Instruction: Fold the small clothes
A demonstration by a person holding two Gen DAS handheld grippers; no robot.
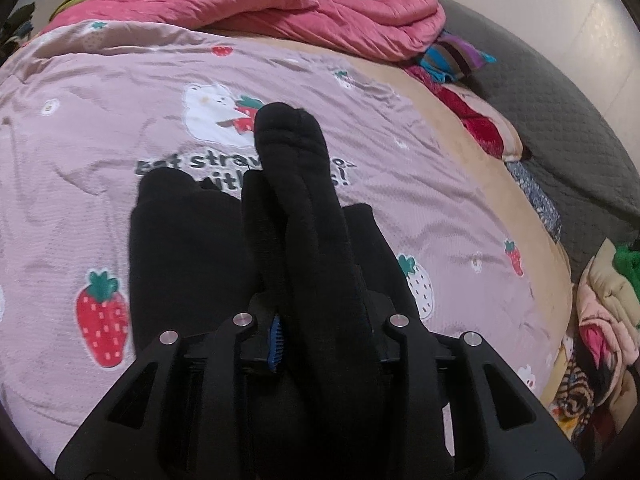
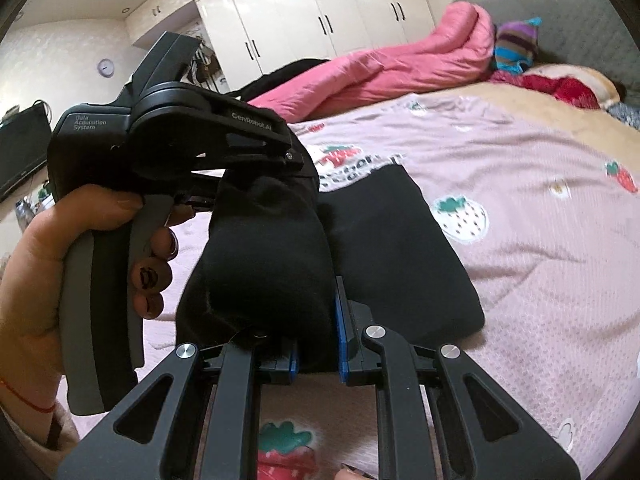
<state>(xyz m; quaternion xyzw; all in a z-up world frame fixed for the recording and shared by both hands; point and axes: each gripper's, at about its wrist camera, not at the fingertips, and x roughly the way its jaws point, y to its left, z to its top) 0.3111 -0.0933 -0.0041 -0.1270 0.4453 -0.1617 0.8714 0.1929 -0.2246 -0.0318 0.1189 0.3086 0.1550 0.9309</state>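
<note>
Bedroom w/ white wardrobes point(image 2: 304, 20); bed point(image 1: 460, 128) covered by a pink strawberry-print sheet point(image 1: 100, 128), pink quilt point(image 1: 280, 4) bunched at the far side. Black garment point(image 1: 188, 248) lies mid-bed, part flat, part lifted. Left gripper point(image 1: 320, 240): fingers nearly closed, pinching a bunched fold of the black cloth, which drapes over them. Right gripper point(image 2: 316, 344): fingers close to shut on another edge of the same garment, just near of the left one. Both hold raised edges prob. so the upper layer can be carried over the flat part lying on the sheet. A hand point(image 2: 48, 280) squeezes the left tool's trigger to keep the pinch.
</note>
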